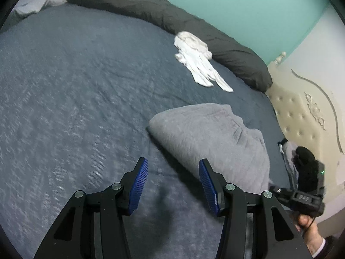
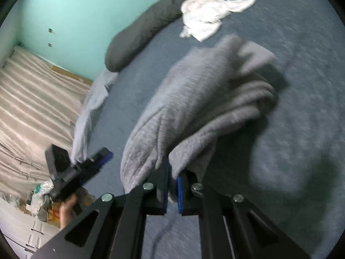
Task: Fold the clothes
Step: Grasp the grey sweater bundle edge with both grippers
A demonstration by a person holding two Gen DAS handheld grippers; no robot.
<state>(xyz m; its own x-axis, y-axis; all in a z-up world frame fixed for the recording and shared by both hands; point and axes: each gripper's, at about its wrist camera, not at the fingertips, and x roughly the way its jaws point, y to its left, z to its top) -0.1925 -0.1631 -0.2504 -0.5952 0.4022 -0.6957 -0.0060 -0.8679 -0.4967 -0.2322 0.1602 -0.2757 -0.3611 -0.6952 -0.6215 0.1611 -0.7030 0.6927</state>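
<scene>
Mint-green walls back a bed spread with a slate-blue woven cover (image 1: pixel 75 99), its weave coarse and faintly ribbed. Along the far edge we see a long charcoal bolster (image 1: pixel 163 19), smooth and sausage-shaped. Our left gripper (image 1: pixel 173 183) hangs over bare cover, its ridged blue pads (image 1: pixel 139 185) apart with nothing between them. Just right of it lies the grey fleece garment (image 1: pixel 211 138), soft, nubbly, folded into a rounded wedge. Beyond, near the bolster, a crumpled white cloth (image 1: pixel 198 60) lies in thin pleats. Our right gripper (image 2: pixel 172 191) has its jaws clamped on the garment's edge, lifting thick folds off the cover. A cream tufted headboard (image 1: pixel 301 116) stands furthest right.
</scene>
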